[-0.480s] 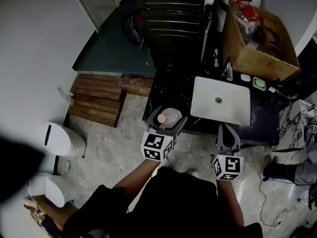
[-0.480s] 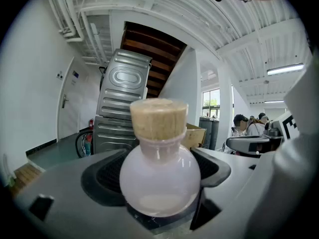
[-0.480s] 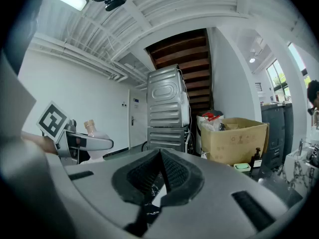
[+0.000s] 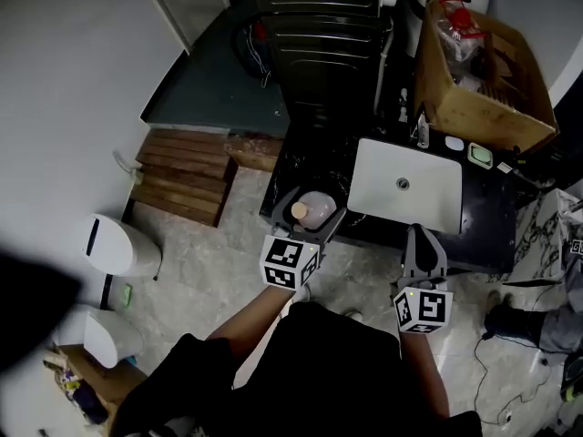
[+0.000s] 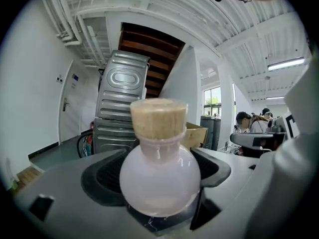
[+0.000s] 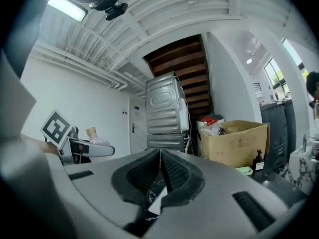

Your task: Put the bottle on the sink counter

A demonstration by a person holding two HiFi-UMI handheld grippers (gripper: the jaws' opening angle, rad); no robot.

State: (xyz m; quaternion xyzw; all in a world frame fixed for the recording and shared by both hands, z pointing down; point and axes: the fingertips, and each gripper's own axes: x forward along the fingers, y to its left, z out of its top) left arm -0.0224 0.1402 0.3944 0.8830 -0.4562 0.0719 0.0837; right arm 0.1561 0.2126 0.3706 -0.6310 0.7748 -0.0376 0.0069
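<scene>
Black marble sink counter (image 4: 305, 167) w/ white basin (image 4: 405, 185) lies just under the round pale glass bottle (image 5: 159, 173) w/ cork stopper, clamped by its belly in the left gripper (image 4: 311, 209), upright, prob. for setting down, while the right gripper (image 6: 159, 171), jaws together & empty, hangs near the front edge.

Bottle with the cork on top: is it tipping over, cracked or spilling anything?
No, nothing stands out. The bottle stands upright between the jaws of the left gripper. Its cork sits straight and snug on top, and I see no crack, and no spill on the dark counter below it.
</scene>
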